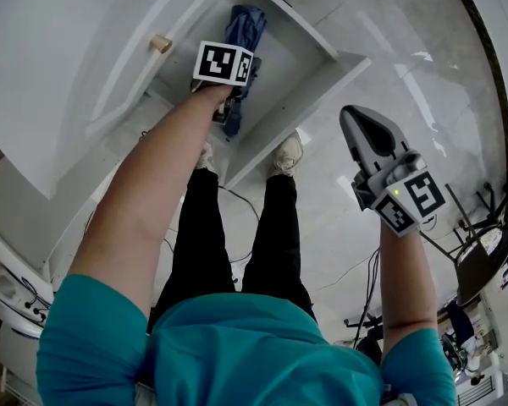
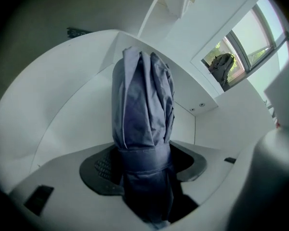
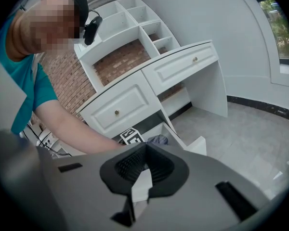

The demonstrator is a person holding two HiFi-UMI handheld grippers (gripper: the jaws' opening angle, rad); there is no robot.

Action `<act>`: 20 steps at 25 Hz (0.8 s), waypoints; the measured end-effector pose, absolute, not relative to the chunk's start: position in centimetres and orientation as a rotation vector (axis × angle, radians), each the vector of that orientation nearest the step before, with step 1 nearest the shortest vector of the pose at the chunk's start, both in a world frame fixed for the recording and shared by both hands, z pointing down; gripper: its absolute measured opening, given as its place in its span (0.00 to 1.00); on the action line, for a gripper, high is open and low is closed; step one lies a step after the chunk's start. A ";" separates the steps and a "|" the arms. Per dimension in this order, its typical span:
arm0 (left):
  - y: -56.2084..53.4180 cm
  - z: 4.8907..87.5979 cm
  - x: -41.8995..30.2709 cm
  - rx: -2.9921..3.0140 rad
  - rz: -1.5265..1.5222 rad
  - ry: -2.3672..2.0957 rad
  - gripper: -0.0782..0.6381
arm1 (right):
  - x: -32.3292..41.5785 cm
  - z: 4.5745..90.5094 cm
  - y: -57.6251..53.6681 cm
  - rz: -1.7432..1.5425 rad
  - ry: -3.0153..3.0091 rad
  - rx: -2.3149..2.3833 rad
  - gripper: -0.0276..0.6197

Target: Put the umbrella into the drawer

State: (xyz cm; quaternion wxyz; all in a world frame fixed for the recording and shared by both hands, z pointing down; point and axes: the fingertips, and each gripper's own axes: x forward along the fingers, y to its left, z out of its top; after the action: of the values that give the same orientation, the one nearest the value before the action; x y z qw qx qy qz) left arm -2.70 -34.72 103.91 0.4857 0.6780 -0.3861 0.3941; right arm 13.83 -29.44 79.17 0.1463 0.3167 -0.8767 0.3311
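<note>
1. The person [image 1: 237,345], in a teal shirt and black trousers, stands in front of a white desk [image 3: 183,66]. The low drawer [image 1: 292,53] of this desk is pulled out, and its front is near the white shoes [image 1: 288,152].
2. The left gripper [image 2: 143,165] reaches steeply down into the open drawer. Its jaws are set wide and they hold the umbrella [image 2: 143,105] between the two dark pads, at the strap that goes around the folded cloth.
3. The umbrella is blue-grey and folded. It stands out of the jaws along the line of the gripper, and its free end points to the back wall of the drawer.
4. In the head view the umbrella is inside the walls of the drawer, above its white bottom. I cannot tell if it touches the bottom.
5. The marker cube [image 1: 224,63] of the left gripper sits over the drawer and hides the lower part of the umbrella in that view.
6. The right gripper [image 1: 351,118] is well apart from the drawer, over the glossy pale floor [image 1: 389,24], and it points a little downward. Its jaws are together at the tips and nothing is between them.
7. In the right gripper view the desk has two more drawers, both closed, each with a small round knob [image 3: 117,112]. A white shelf unit [image 3: 135,18] with open compartments stands on top of the desk.
8. Some dark cables [image 1: 237,201] lie on the floor near the feet.
</note>
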 end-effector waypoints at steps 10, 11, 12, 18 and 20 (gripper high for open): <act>-34.7 102.7 -2.0 1.691 0.949 -0.990 0.58 | 12.4 77.7 -29.0 0.954 -2.543 0.892 0.08; -34.6 102.4 -2.0 1.692 0.941 -0.989 0.59 | 12.4 77.5 -28.9 0.953 -2.542 0.895 0.08; -34.5 102.1 -1.9 1.695 0.934 -0.985 0.59 | 12.4 77.3 -28.9 0.956 -2.538 0.901 0.08; -34.5 98.5 -1.7 1.742 0.917 -1.024 0.60 | 12.6 75.4 -28.5 0.936 -2.535 0.920 0.08; -34.1 96.9 -1.0 1.775 0.918 -0.991 0.60 | 12.7 74.6 -28.6 0.933 -2.533 0.930 0.08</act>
State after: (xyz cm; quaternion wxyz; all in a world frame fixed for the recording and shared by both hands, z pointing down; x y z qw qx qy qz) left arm -1.03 -34.14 96.89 0.4400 0.7147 -0.3990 0.3694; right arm 12.68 -28.62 74.63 0.1431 0.3224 -0.8781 0.3233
